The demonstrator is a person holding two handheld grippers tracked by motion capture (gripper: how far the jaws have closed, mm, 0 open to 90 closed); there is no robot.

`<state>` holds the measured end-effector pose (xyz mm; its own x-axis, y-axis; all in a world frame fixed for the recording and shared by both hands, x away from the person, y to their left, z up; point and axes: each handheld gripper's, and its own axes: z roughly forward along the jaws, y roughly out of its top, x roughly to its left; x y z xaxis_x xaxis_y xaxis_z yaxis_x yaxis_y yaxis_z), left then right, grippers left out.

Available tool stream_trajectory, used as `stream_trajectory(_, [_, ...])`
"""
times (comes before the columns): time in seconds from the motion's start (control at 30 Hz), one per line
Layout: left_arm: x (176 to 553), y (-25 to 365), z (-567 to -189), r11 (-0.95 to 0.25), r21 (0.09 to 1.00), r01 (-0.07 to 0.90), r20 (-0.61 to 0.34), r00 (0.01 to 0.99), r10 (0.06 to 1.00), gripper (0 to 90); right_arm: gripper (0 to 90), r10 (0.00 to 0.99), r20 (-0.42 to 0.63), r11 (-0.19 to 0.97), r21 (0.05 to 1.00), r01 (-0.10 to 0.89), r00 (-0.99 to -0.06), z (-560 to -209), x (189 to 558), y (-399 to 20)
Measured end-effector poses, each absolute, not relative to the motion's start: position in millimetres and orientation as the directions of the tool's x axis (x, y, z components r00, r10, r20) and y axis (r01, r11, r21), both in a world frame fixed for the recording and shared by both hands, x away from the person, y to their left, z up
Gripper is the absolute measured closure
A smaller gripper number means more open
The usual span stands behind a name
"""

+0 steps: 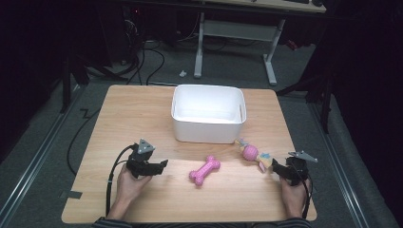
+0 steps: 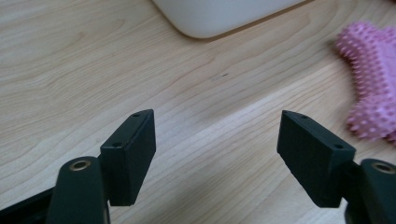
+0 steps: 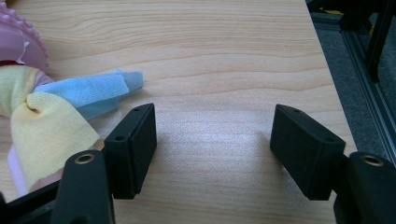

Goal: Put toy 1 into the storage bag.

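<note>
Two toys lie on the surface, and we judge the risk is a missed grab. Our left claw [image 1: 163,164] stands wide and holds nothing; the pink bone [image 1: 205,170] lies just beyond and right of its tips, apart from them, so closing now would catch air or nudge the bone away. Our right claw [image 1: 276,166] also gapes empty, with the cloth-tailed ball toy [image 1: 253,155] just beside its left jaw, outside the gap. Behind both sits the white bin [image 1: 209,130].
</note>
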<state>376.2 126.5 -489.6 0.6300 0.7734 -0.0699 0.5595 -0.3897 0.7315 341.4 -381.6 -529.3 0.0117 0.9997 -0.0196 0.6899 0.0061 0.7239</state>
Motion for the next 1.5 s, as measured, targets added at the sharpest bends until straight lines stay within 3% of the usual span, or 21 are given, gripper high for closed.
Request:
stream_trajectory(0.77, [363.8, 72.3, -468.9, -0.496, 0.717, 0.489, -0.049, 0.746, 0.664, 30.4, 31.6, 1.000, -0.019, 0.008, 0.723, 0.690, 0.009, -529.3, 341.5, -381.5])
stream_trajectory(1.5, [368.7, 5.3, -482.3, -0.591, 0.652, 0.475, -0.059, 0.809, 0.585, 31.4, 31.5, 1.000, -0.019, 0.009, 0.723, 0.690, 0.006, -529.3, 341.5, -381.4])
